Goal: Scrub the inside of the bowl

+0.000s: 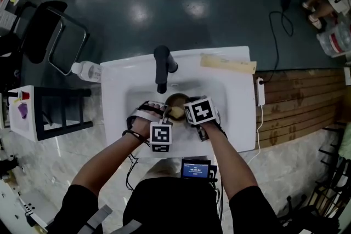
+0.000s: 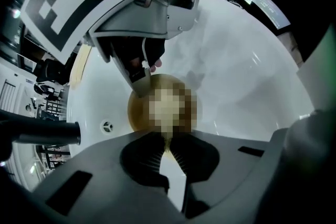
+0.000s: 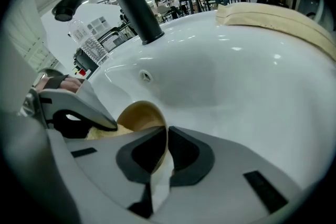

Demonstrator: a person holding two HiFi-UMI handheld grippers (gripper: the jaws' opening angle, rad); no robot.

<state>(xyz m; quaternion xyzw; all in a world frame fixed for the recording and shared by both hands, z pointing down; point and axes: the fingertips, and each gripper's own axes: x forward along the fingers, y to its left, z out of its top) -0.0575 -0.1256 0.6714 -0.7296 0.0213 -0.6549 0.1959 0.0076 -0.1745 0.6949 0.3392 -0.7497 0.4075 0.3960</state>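
My right gripper [image 3: 167,128] pinches the bowl [image 3: 137,113] rim, my left gripper [image 2: 165,140] clamps the sponge [image 3: 101,131]; hard scrubbing could twist the bowl free.

Reaching steeply down with left forearm [image 1: 104,164] and right forearm [image 1: 230,159] converging, left gripper [image 2: 167,139] pinched shut on a sponge [image 3: 101,132], right gripper [image 3: 165,131] clamped on the bowl [image 3: 139,115] rim, both side by side.
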